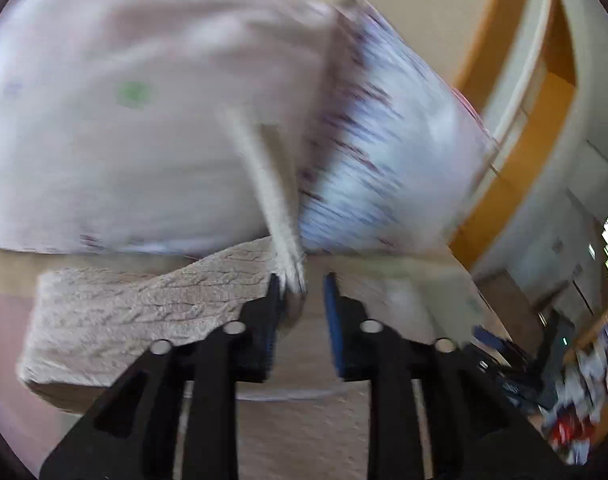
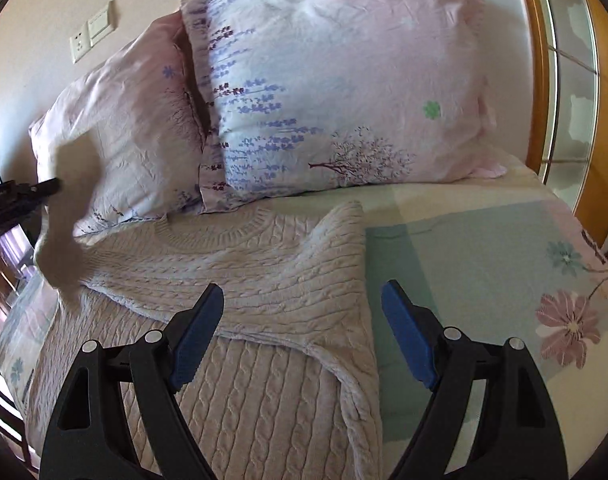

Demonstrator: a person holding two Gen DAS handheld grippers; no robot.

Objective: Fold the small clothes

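A pale pink cable-knit sweater (image 2: 240,320) lies on the bed, its right sleeve folded across the body. My right gripper (image 2: 302,328) is open and empty, just above the sweater's right side. My left gripper (image 1: 302,286) pinches a fold of the sweater (image 1: 136,320) near the left fingertip, with a gap to the right pad, and lifts it off the bed. In the right wrist view the left gripper (image 2: 44,190) shows at the far left, with the blurred left sleeve (image 2: 64,232) hanging from it. The left wrist view is motion-blurred.
Two pink floral pillows (image 2: 343,80) lean against the wall behind the sweater. The floral bedsheet (image 2: 483,260) lies bare to the right. A wooden bed frame (image 2: 563,100) runs along the right. A wall socket (image 2: 80,46) is at the upper left.
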